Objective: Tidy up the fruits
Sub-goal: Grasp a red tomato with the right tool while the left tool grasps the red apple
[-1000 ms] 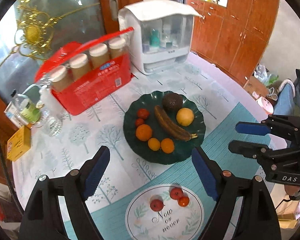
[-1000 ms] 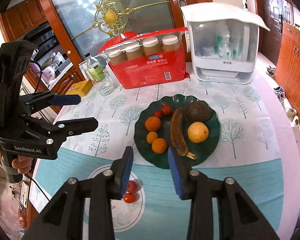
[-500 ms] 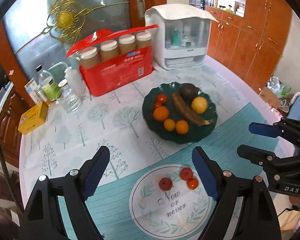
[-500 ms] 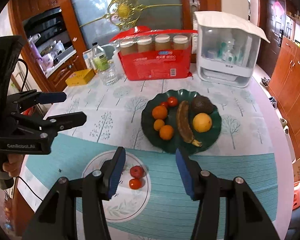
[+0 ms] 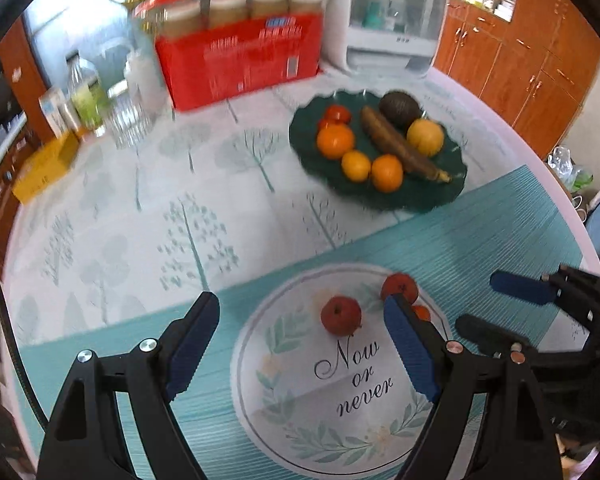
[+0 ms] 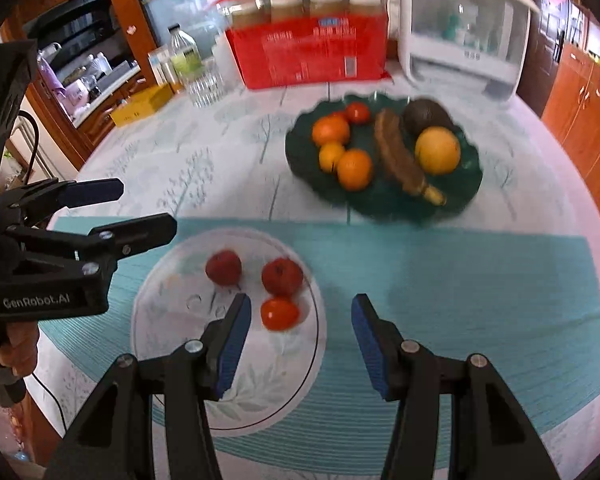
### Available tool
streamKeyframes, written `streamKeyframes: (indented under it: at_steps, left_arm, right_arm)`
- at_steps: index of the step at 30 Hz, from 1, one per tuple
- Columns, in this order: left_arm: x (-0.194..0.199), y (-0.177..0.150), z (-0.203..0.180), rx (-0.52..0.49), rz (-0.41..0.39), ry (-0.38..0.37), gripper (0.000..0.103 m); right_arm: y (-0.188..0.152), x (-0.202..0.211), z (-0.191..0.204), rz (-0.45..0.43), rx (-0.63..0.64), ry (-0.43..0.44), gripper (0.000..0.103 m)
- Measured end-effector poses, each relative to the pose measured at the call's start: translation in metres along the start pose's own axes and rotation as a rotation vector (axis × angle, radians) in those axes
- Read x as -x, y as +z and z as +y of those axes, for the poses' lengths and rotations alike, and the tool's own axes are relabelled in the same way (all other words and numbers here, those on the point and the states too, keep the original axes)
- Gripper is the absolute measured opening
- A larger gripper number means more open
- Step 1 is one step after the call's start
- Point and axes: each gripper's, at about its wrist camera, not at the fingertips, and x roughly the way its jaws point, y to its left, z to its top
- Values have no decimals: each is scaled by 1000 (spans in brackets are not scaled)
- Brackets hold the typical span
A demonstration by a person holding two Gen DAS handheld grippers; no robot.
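Three small red fruits (image 6: pixel 276 288) sit on the white plate (image 6: pixel 160 320), near the green dish (image 6: pixel 380 200); likely light, smooth, bruisable, best pinched across the middle. Left gripper (image 5: pixel 300 344) and right gripper (image 6: pixel 300 336) hover over the plate, jaws apart, empty

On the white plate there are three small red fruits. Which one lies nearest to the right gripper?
The orange-red one, at the plate's near edge beside the right gripper's left finger; the two darker fruits lie farther back.
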Motion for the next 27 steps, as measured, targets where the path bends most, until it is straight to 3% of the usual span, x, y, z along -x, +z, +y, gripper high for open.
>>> streamKeyframes:
  at_steps: [9,15,27]
  left_arm:
    - [-48,-15,1,36,76,-22,83]
    - [-62,-16,-5,28,85,-29,82]
    - [-76,-18,-8,64,118,-65,53]
  right_arm:
    - [-16,-29,5,40,-13,-10,52]
    - [-17,-39,8,49,-1,-12,42]
    - [-12,-50,18,47,43,19,30]
